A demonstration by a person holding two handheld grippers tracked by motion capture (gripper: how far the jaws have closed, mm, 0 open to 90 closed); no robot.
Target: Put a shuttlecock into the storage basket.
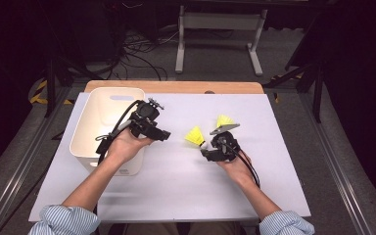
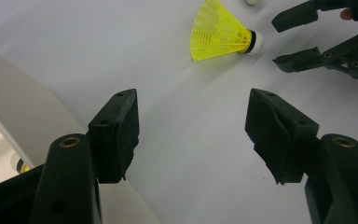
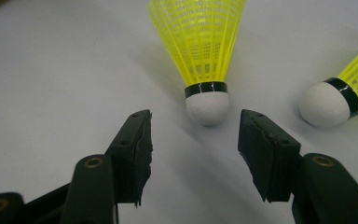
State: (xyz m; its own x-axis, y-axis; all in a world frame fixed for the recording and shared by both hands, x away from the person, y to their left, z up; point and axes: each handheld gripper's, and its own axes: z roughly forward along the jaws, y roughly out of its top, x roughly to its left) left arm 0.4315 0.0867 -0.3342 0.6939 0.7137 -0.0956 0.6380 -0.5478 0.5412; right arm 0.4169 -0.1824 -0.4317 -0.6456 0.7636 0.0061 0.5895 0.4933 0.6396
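Note:
Two yellow shuttlecocks with white cork heads lie on the white tabletop. The nearer shuttlecock (image 1: 195,136) (image 3: 200,56) (image 2: 219,32) points its cork at my right gripper (image 1: 204,152) (image 3: 193,154) (image 2: 276,41). That gripper stands open just short of the cork, and nothing is between its jaws. The second shuttlecock (image 1: 223,120) (image 3: 335,100) lies to the right of the first. My left gripper (image 1: 166,134) (image 2: 191,135) hangs open and empty by the right wall of a white bin (image 1: 85,122) (image 2: 23,107). Another shuttlecock (image 2: 17,164) peeks out inside the bin.
The white board (image 1: 176,191) covers a wooden table whose edge (image 1: 176,86) shows at the back. Behind it stand a white metal frame (image 1: 220,29) and loose cables (image 1: 137,54) on the floor. Dark stands flank both sides.

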